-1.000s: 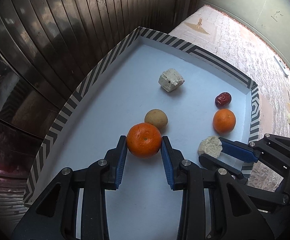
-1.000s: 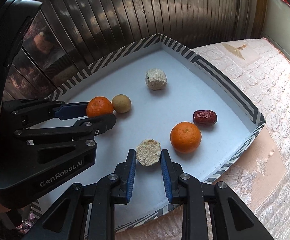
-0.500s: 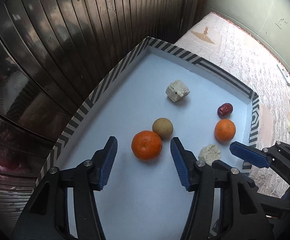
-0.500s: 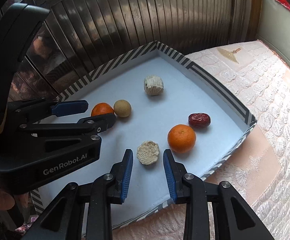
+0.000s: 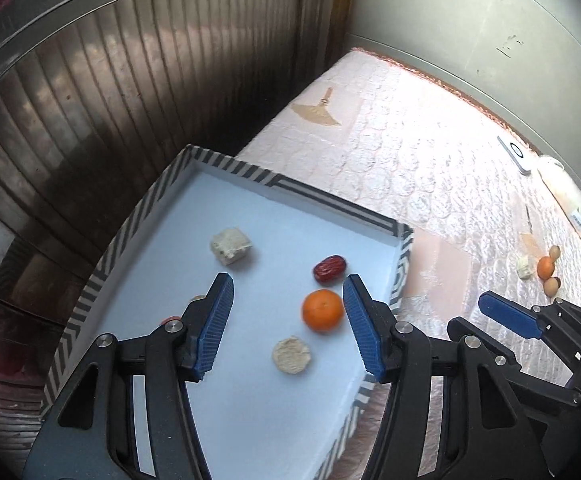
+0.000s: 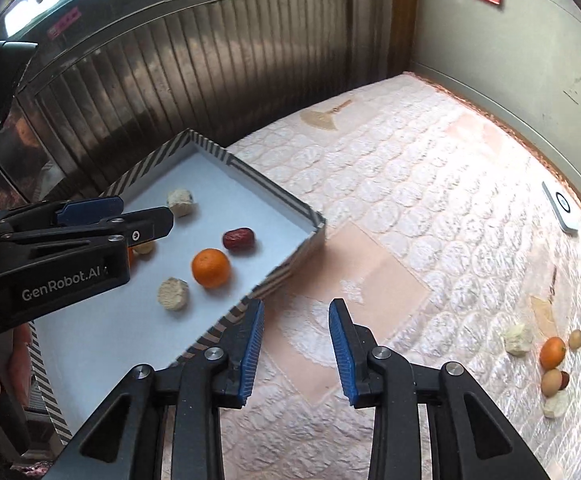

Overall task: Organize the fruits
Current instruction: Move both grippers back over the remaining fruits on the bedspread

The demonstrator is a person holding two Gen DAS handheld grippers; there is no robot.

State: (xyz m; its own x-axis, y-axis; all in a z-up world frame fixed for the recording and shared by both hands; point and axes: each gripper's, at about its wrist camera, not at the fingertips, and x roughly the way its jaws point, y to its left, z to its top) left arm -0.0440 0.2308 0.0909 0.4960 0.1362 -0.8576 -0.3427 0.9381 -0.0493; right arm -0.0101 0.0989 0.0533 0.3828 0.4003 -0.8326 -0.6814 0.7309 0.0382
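Pink quilted bedspread (image 6: pixel 430 208) w/ white device (image 6: pixel 562 208) by grey wall (image 6: pixel 510 40), ribbed metal shutter (image 6: pixel 210 60) behind.

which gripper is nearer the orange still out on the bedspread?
Right. The right gripper is open over the bedspread, facing that orange; the left gripper is open above the tray.

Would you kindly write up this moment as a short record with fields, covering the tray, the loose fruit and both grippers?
tray: striped-rimmed tray on a quilted cloth
in tray: orange, red date, two pale lumps; more partly hidden behind the left gripper
outside tray: small pile with an orange and pale pieces, far right on the cloth
left gripper: above the tray, jaws open, nothing held
right gripper: above the cloth beside the tray, jaws open, nothing held
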